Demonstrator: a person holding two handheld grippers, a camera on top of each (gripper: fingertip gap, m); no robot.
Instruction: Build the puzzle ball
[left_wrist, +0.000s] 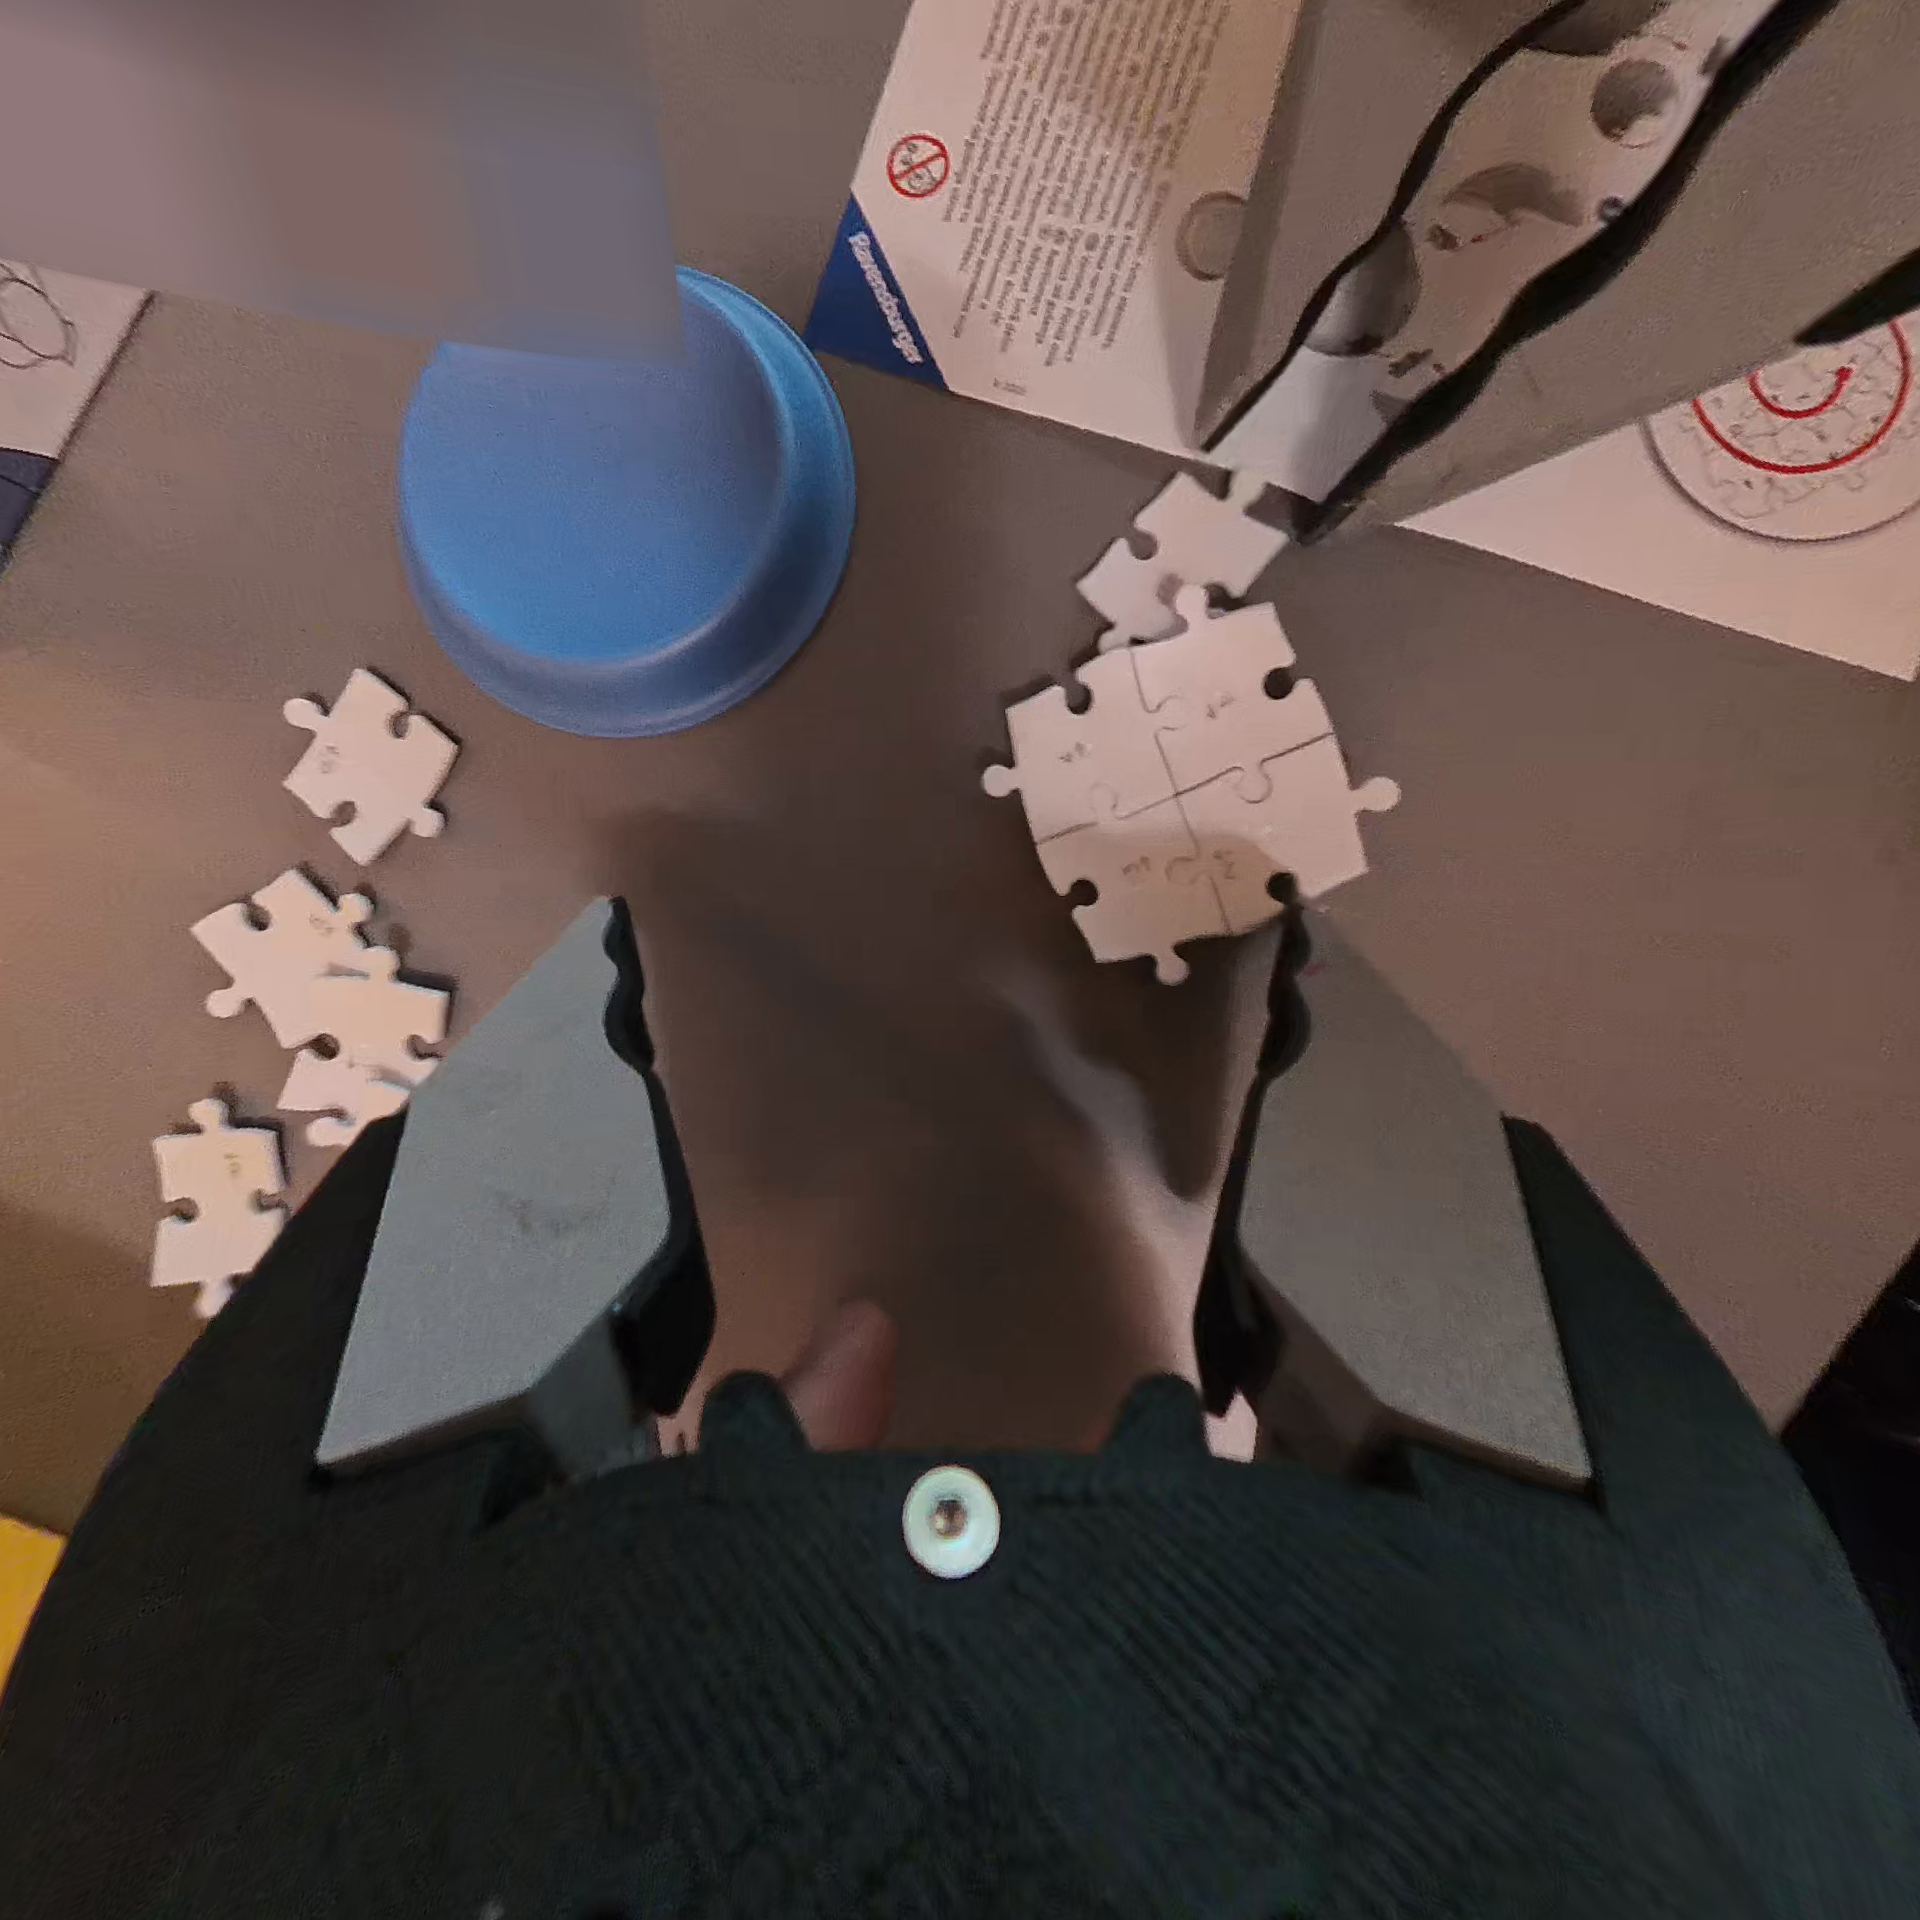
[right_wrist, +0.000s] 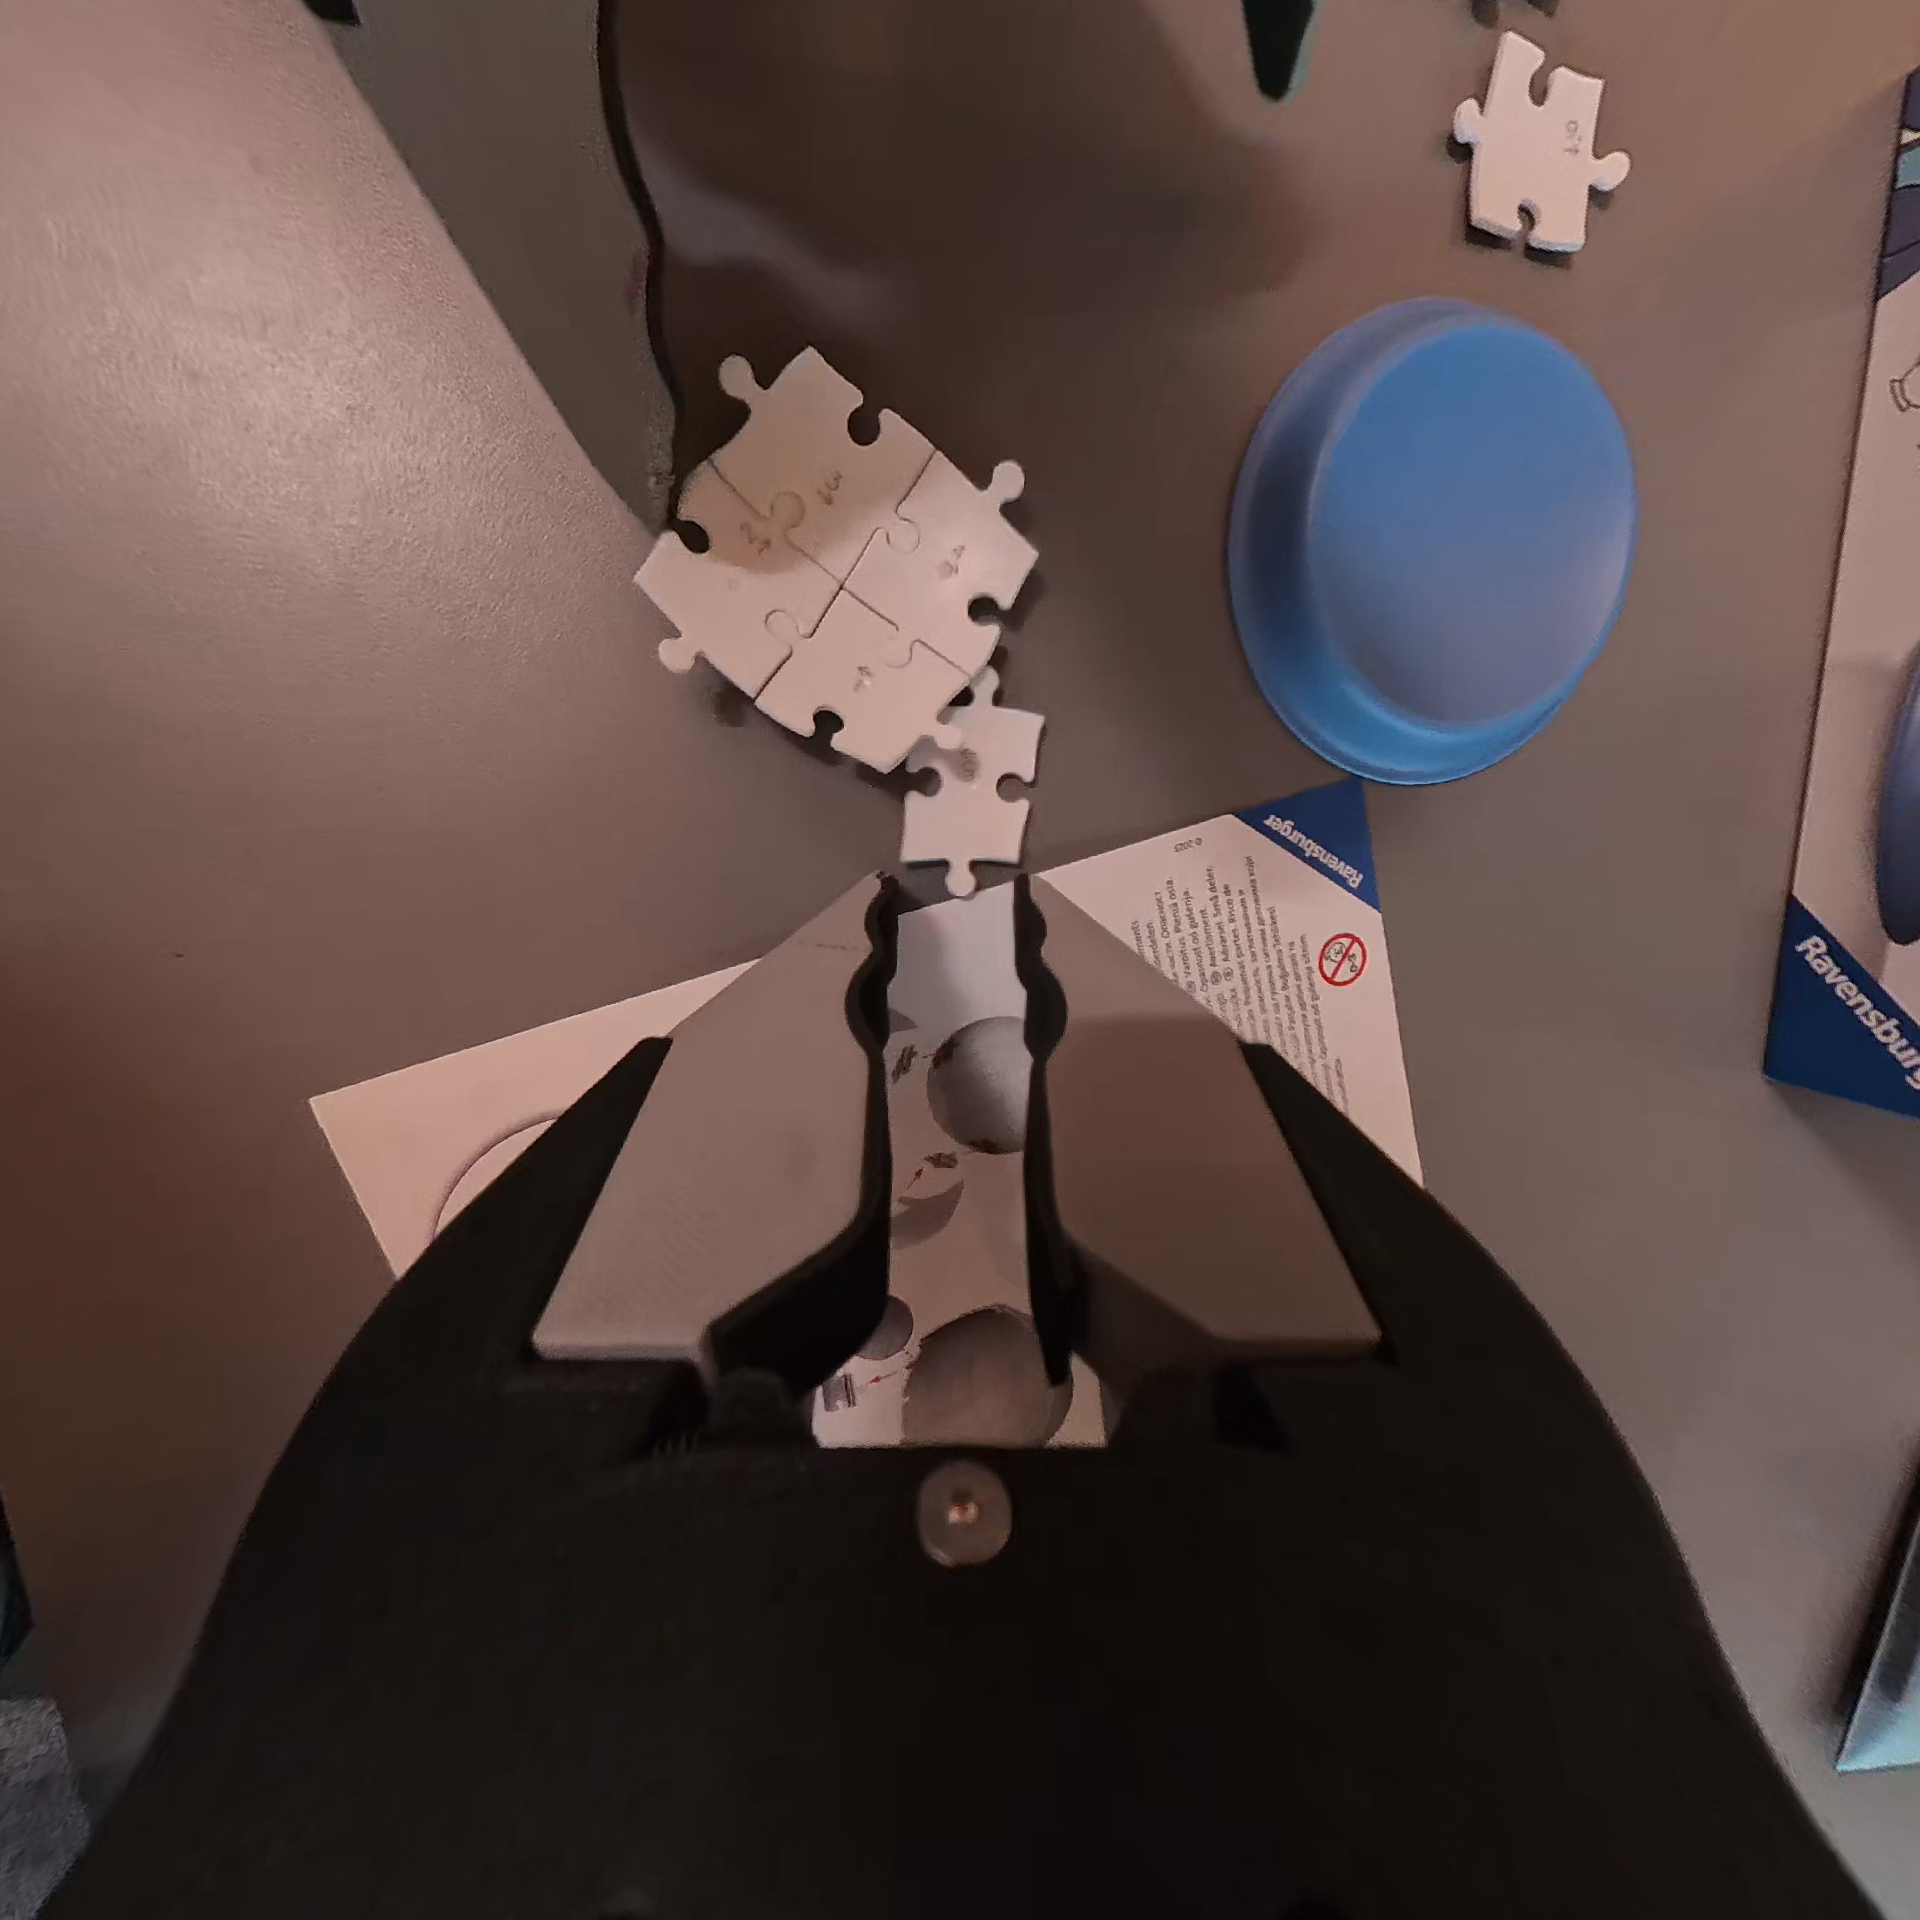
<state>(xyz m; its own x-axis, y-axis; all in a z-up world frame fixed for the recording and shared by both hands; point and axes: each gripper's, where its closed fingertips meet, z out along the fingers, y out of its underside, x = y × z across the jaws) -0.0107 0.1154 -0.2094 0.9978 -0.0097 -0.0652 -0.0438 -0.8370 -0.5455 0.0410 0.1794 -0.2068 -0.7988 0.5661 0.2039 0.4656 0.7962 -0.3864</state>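
Observation:
A joined patch of four white puzzle pieces (left_wrist: 1184, 800) lies on the grey table; it also shows in the right wrist view (right_wrist: 842, 582). My left gripper (left_wrist: 956, 925) is open and empty, and its right fingertip (left_wrist: 1286, 935) touches the patch's near edge. A single white piece (right_wrist: 971, 795) lies against the patch's other side, overlapping its corner. My right gripper (right_wrist: 951, 883) has its jaws narrowly apart, and its tips sit right at this piece's (left_wrist: 1184, 556) edge, with the knob between them.
An upside-down blue bowl (left_wrist: 623, 520) stands beside the patch (right_wrist: 1434, 540). Several loose white pieces (left_wrist: 369, 764) lie at the left. A printed leaflet (right_wrist: 1278, 956) lies under my right gripper. A blue-and-white box (right_wrist: 1860, 935) stands at the right edge. It is some 7 cm from my left tips to the upside-down blue bowl (left_wrist: 623, 520). The right camera catches it too, in the right wrist view (right_wrist: 1432, 504).

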